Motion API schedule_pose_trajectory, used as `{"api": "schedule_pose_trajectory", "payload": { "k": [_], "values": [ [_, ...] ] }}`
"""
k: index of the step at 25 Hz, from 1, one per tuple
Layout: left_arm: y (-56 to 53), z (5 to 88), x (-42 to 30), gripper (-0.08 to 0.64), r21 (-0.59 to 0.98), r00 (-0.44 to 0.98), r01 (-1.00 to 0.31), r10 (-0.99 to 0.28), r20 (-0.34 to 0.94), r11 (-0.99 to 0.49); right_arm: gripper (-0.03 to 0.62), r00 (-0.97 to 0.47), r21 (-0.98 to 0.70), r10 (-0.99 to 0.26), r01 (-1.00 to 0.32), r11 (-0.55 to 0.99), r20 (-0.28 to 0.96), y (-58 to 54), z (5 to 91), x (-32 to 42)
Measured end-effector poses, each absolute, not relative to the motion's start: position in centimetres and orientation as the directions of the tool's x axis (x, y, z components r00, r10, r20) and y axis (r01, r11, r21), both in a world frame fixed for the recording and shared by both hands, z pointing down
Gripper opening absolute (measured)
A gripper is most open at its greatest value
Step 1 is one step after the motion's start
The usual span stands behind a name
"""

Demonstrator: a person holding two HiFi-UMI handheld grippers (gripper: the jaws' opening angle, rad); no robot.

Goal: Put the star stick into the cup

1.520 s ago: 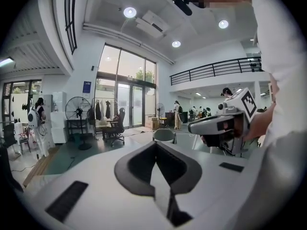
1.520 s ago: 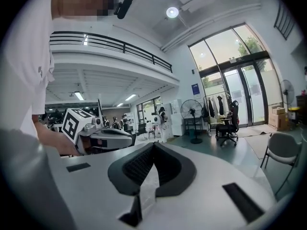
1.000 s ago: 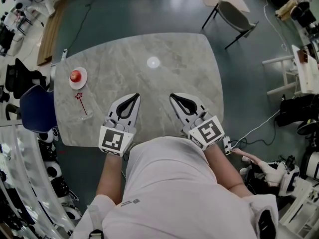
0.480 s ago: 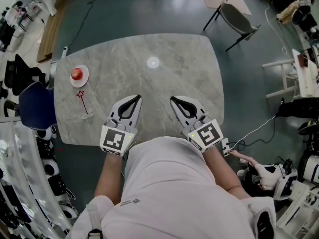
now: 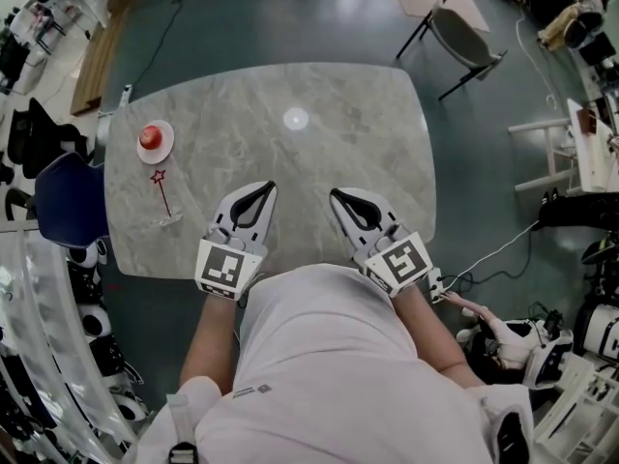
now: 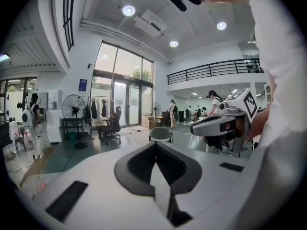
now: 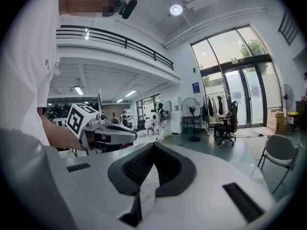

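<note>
The star stick, thin and red with a small star at its far end, lies flat on the marble table near the left edge. At its near end sits a faint clear object that may be the cup; I cannot tell its shape. My left gripper and right gripper rest side by side over the table's near edge, well to the right of the stick. Both are shut and hold nothing. The left gripper view shows the shut left gripper, and the right gripper view the shut right gripper.
A white saucer with a red round thing stands just beyond the stick. A small white spot marks the table's far middle. A blue chair stands at the table's left, a grey chair beyond its far right corner.
Both grippers hold nearly the same place. The head view has shifted slightly; the stick and saucer have not moved on the table.
</note>
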State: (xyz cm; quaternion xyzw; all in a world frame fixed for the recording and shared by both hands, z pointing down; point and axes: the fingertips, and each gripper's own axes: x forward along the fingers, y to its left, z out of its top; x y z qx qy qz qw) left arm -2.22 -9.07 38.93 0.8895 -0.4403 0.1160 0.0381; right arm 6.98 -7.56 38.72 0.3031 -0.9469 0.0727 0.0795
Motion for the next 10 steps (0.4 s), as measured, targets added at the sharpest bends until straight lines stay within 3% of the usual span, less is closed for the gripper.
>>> {"api": "schedule_pose_trajectory", "payload": {
  "k": [10],
  "values": [
    [-8.39,39.58,-3.30,0.003,-0.030,0.567,-0.806,-0.786,0.246,-0.591,0.010,-0.808,-0.094,-0.553,-0.578,0.810,0.202,-7.06,39.23,6.26]
  ]
}}
